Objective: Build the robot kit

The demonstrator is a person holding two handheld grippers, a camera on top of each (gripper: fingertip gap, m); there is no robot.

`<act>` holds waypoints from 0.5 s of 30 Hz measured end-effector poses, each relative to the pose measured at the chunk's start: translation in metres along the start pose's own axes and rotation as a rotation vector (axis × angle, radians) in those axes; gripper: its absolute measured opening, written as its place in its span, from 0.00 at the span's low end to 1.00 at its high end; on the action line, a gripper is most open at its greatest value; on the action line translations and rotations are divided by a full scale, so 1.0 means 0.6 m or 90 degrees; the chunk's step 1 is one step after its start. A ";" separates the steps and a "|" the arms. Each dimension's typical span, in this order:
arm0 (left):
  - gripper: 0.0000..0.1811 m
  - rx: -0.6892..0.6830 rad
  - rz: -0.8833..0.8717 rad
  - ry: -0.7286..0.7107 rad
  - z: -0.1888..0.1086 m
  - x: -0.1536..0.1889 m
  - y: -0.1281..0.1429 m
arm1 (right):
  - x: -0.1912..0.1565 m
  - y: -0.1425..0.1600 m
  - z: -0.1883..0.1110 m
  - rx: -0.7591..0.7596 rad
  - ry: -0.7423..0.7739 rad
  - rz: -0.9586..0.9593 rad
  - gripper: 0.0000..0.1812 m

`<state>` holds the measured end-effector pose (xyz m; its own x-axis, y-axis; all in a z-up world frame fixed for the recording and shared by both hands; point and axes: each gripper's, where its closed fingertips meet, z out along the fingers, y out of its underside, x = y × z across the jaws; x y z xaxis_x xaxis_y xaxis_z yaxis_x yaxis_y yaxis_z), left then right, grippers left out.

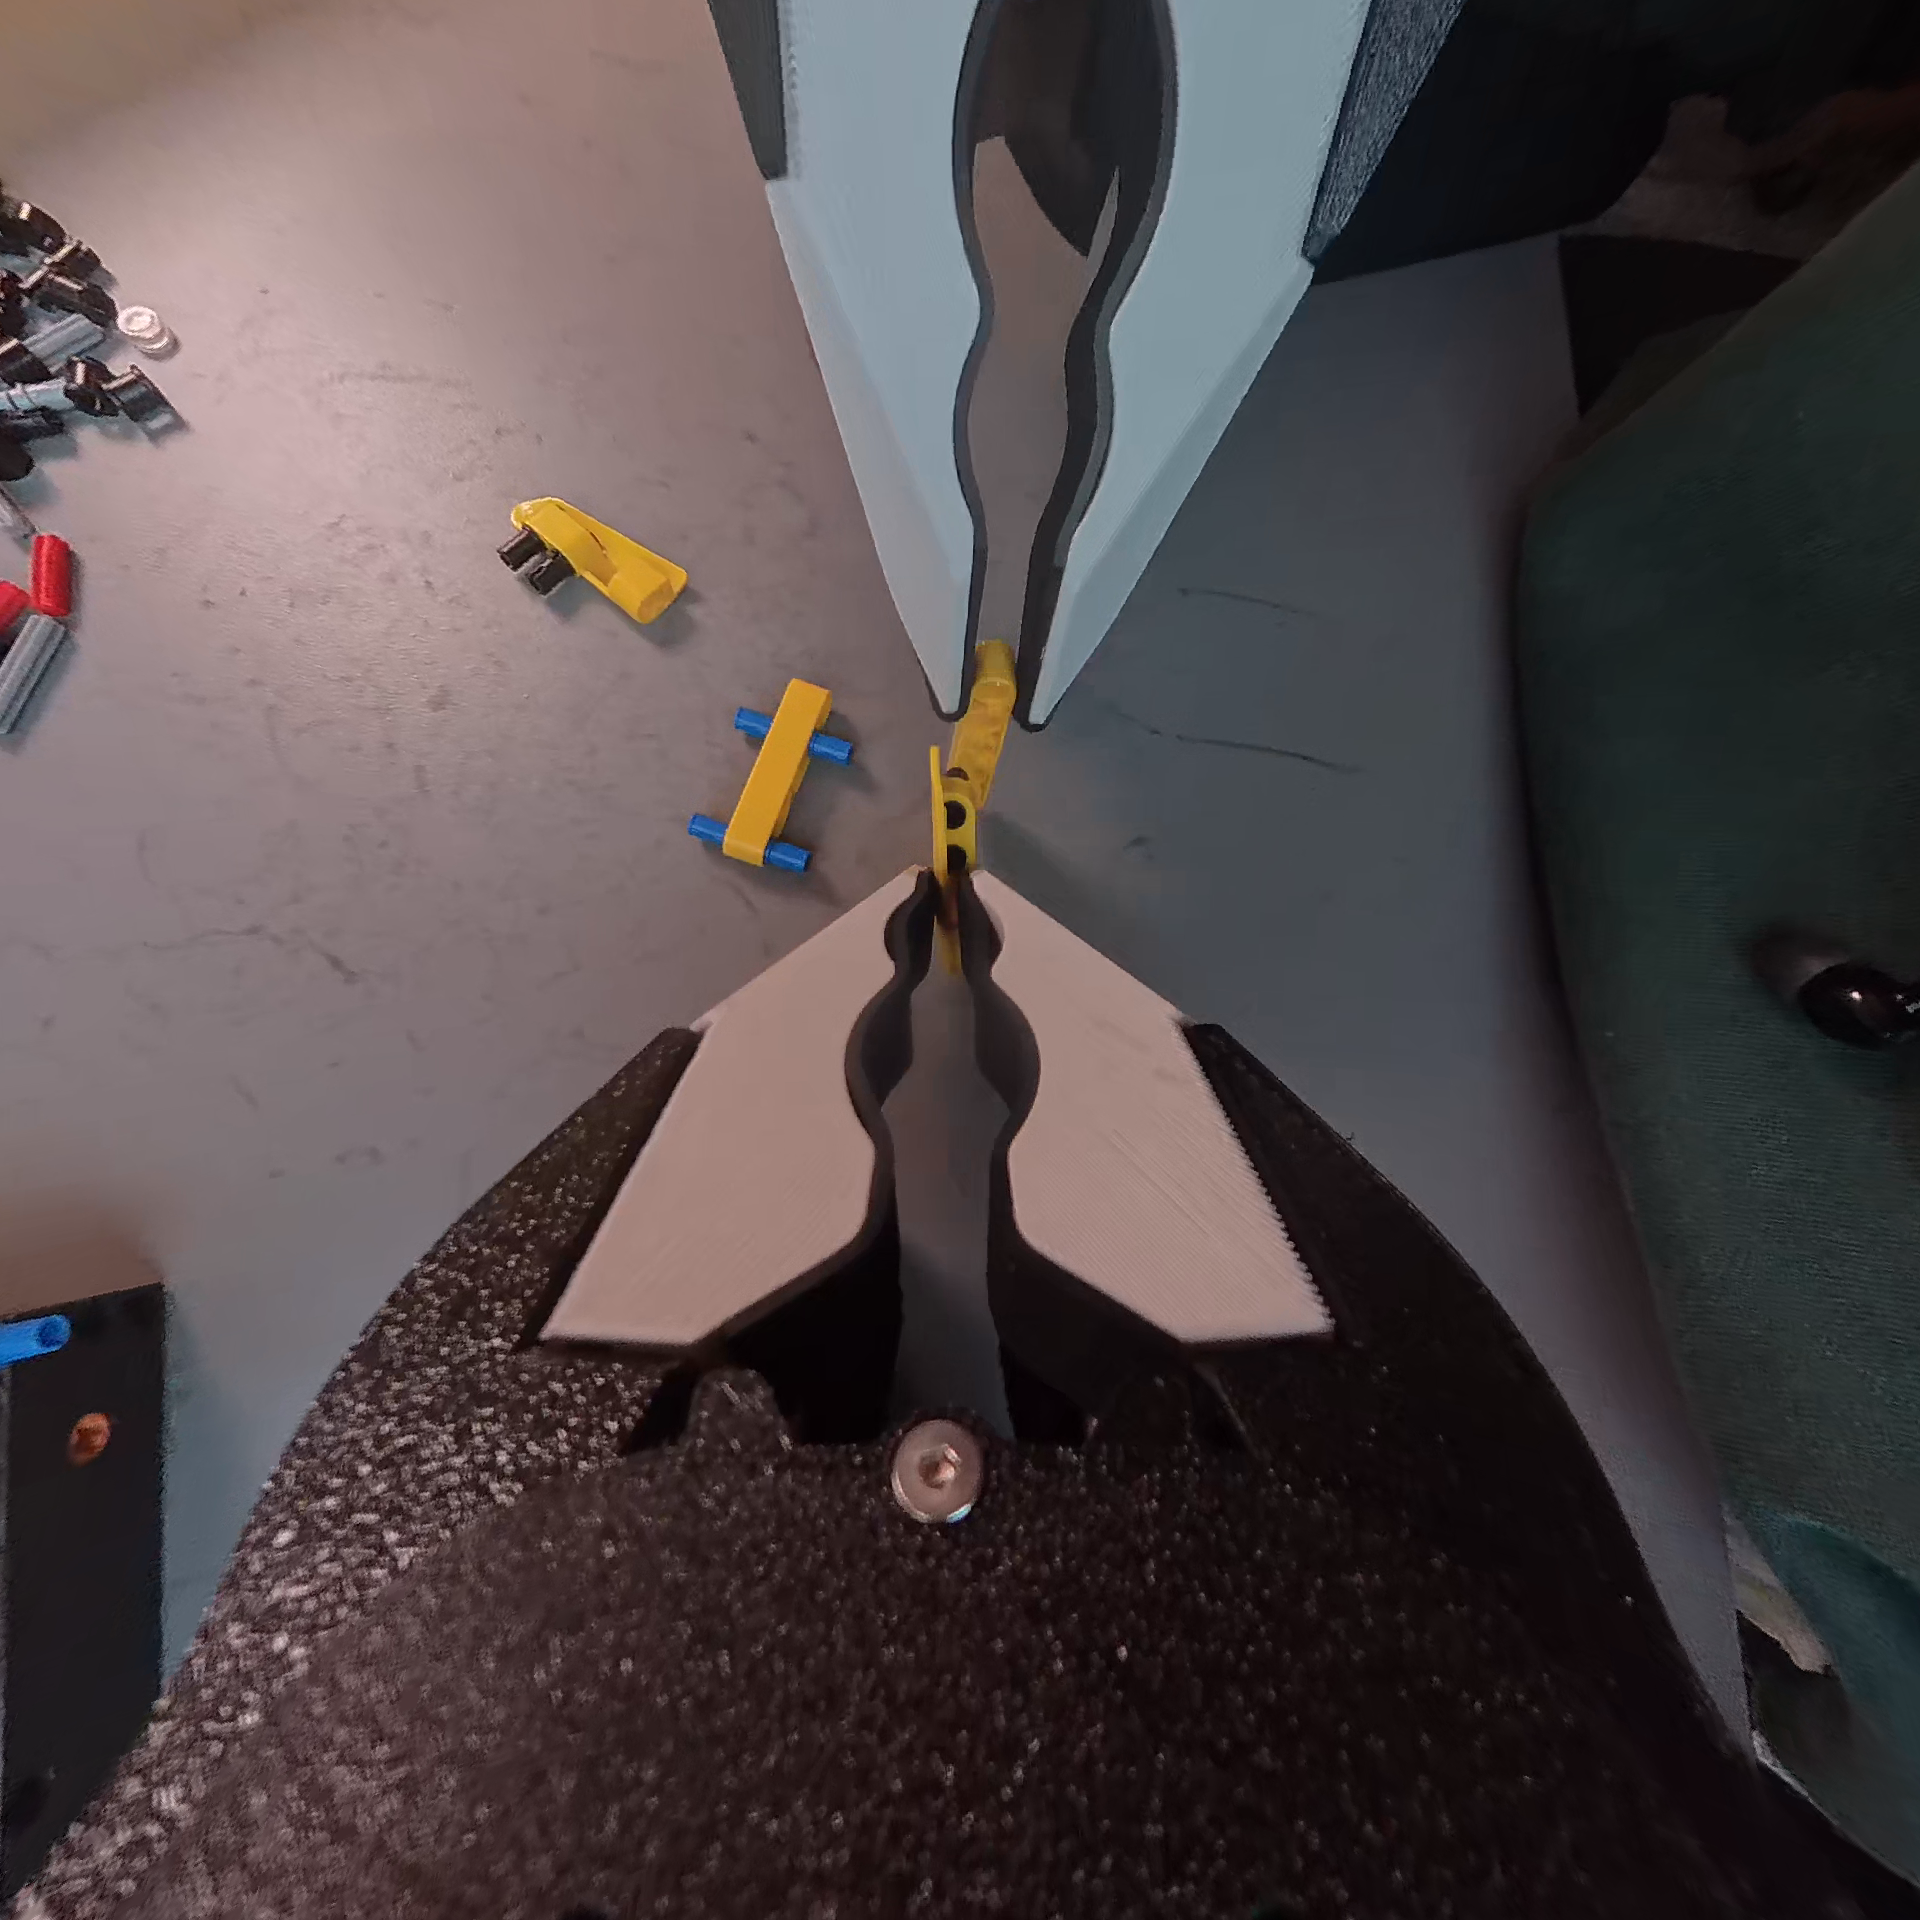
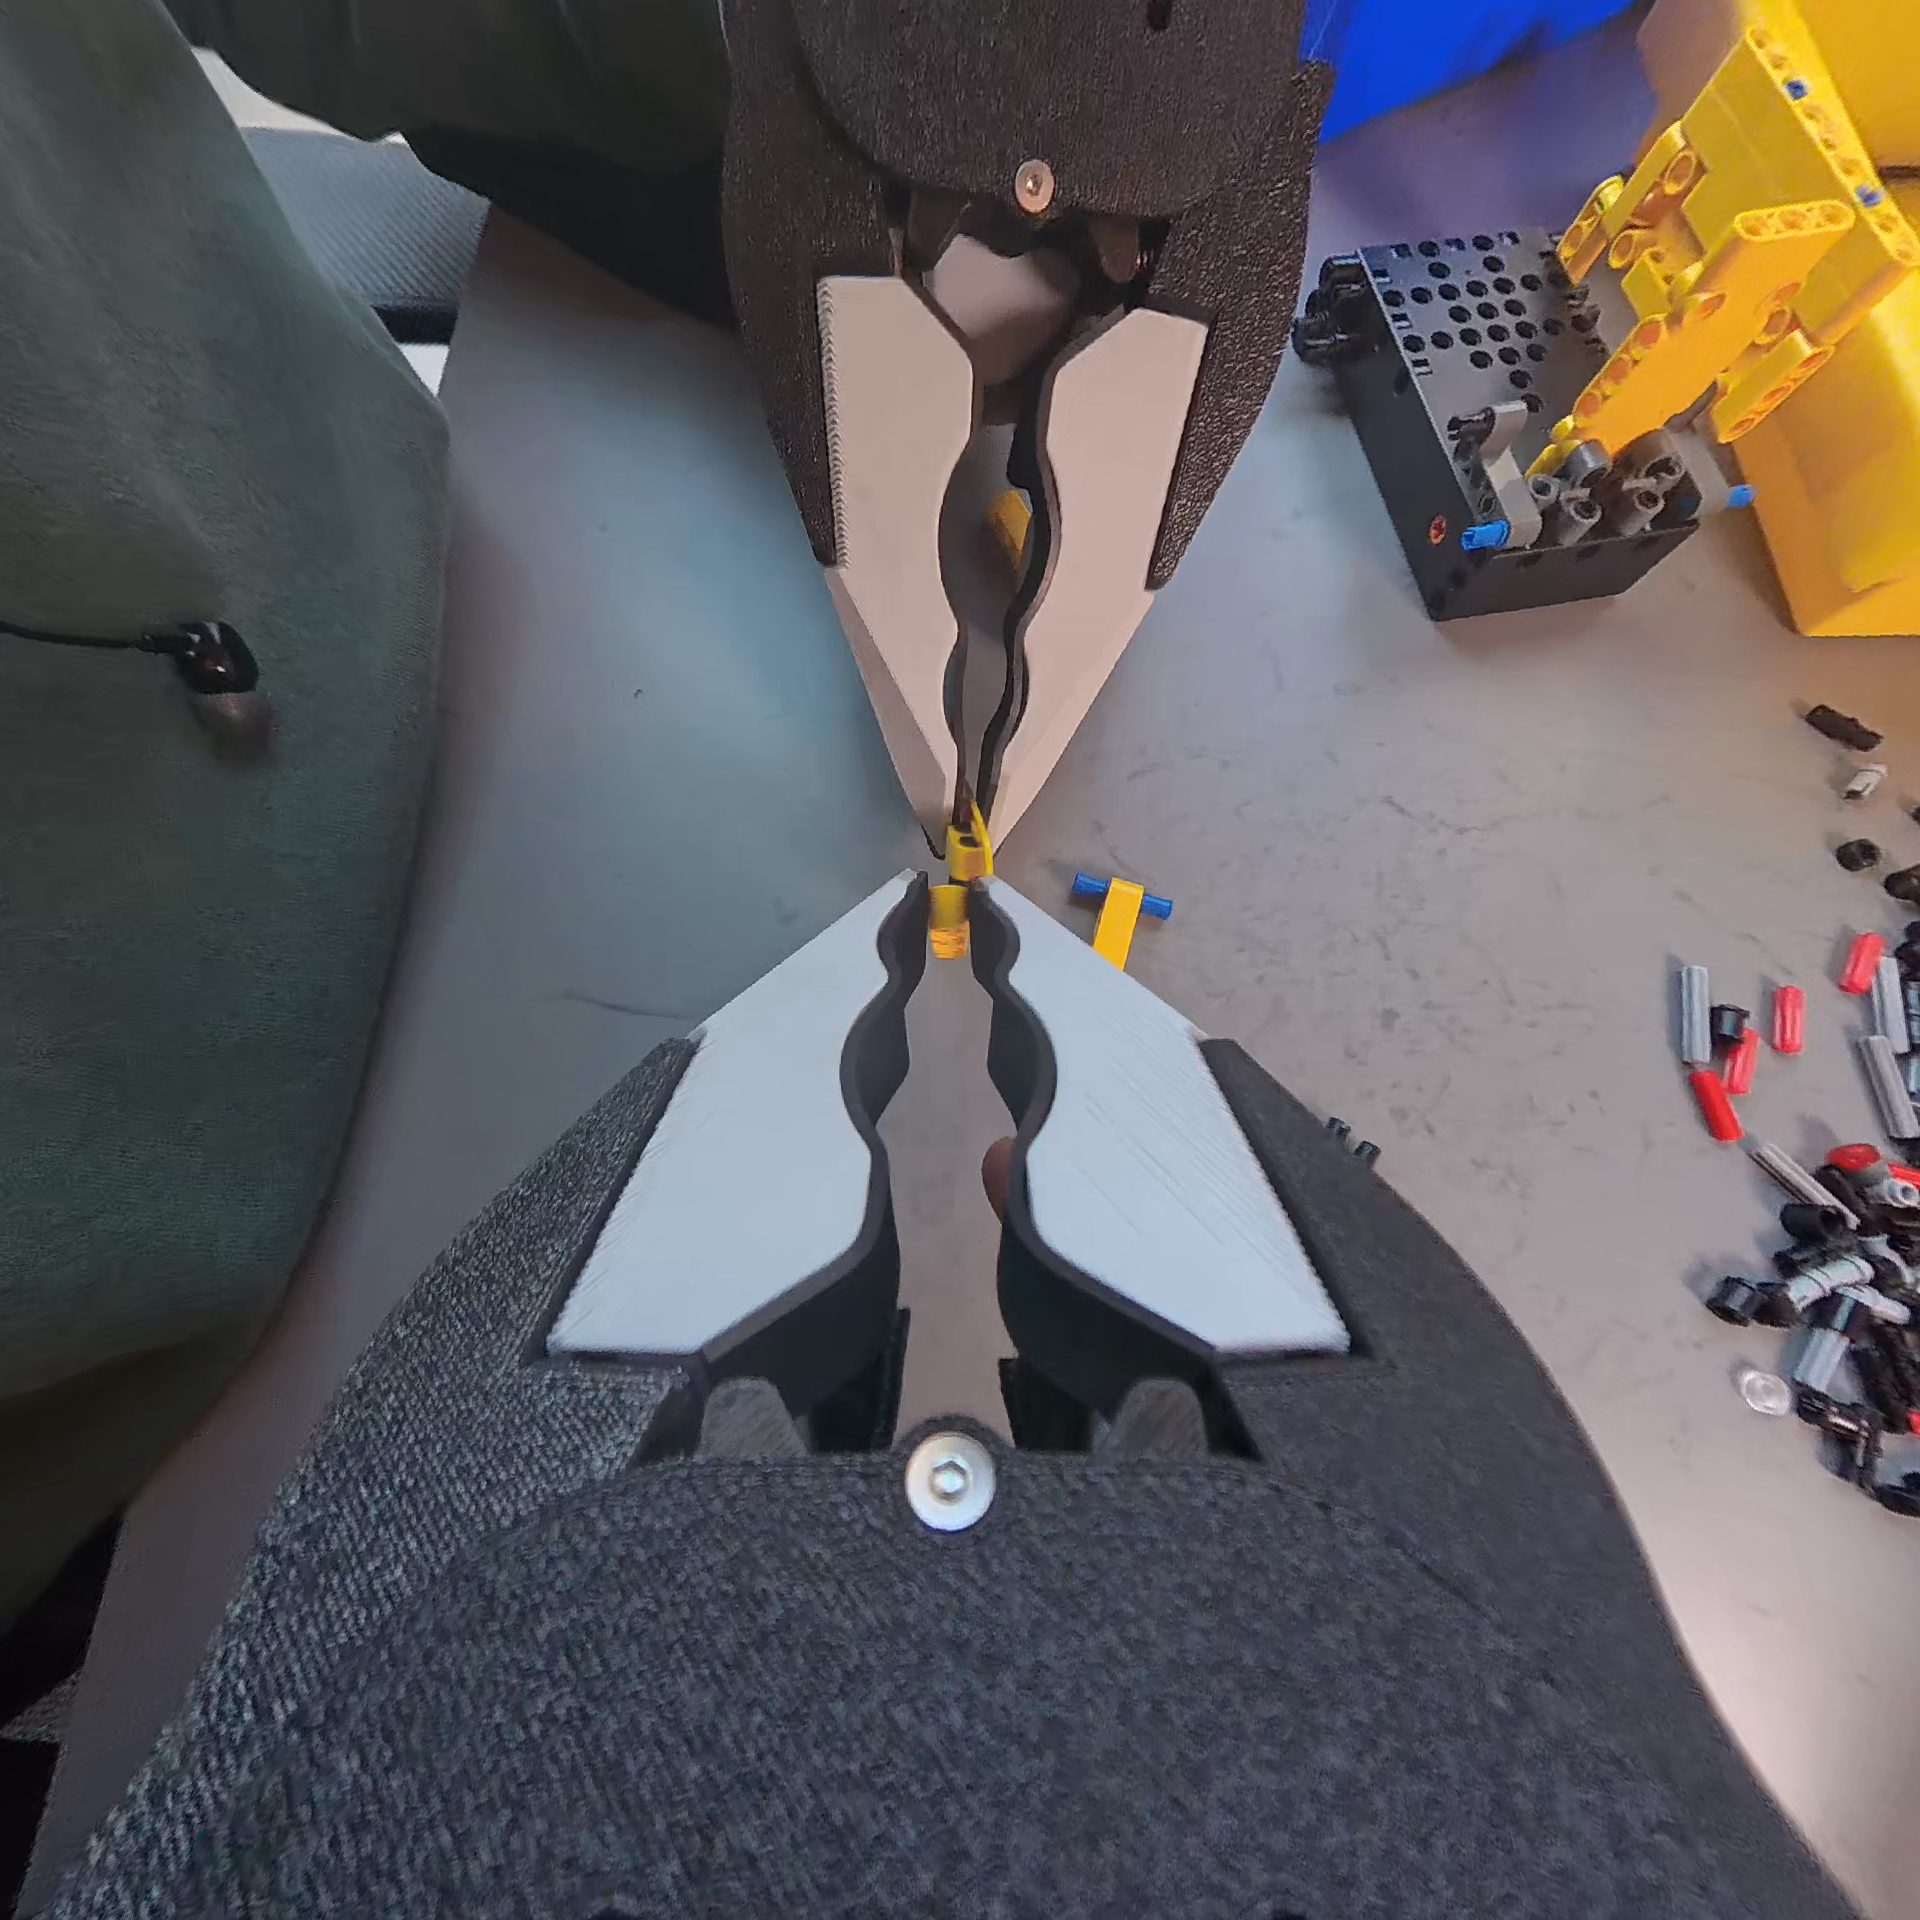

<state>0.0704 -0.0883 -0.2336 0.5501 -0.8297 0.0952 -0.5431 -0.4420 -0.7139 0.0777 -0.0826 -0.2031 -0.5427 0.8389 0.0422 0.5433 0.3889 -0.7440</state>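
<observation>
Yellow plastic links both tools above the grey table. Going left to right in the left wrist view: a heap of small black, grey and red pins, a yellow wedge piece with black pins, then a yellow bar with blue pins lying flat. Just beside it, the left gripper is pinched on a yellow beam, whose far end the right gripper clamps. A green sleeve lies rightmost.
</observation>
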 end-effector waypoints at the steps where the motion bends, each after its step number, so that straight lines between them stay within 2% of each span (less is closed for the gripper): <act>1: 0.01 -0.002 0.005 -0.001 0.002 0.001 0.001 | 0.002 0.003 0.000 -0.019 0.009 -0.008 0.04; 3: 0.01 -0.002 0.008 -0.002 0.001 0.001 0.000 | -0.001 0.010 0.004 -0.047 0.011 -0.022 0.04; 11: 0.01 0.003 -0.002 -0.026 -0.024 -0.021 0.008 | -0.007 -0.005 0.031 -0.024 -0.004 -0.010 0.04; 15: 0.01 0.012 -0.025 -0.034 -0.036 -0.037 0.014 | -0.009 0.011 0.050 -0.044 -0.008 -0.017 0.04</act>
<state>0.0402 -0.0810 -0.2267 0.6045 -0.7918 0.0868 -0.5085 -0.4675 -0.7230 0.0649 -0.0958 -0.2283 -0.5659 0.8228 0.0524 0.5712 0.4371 -0.6947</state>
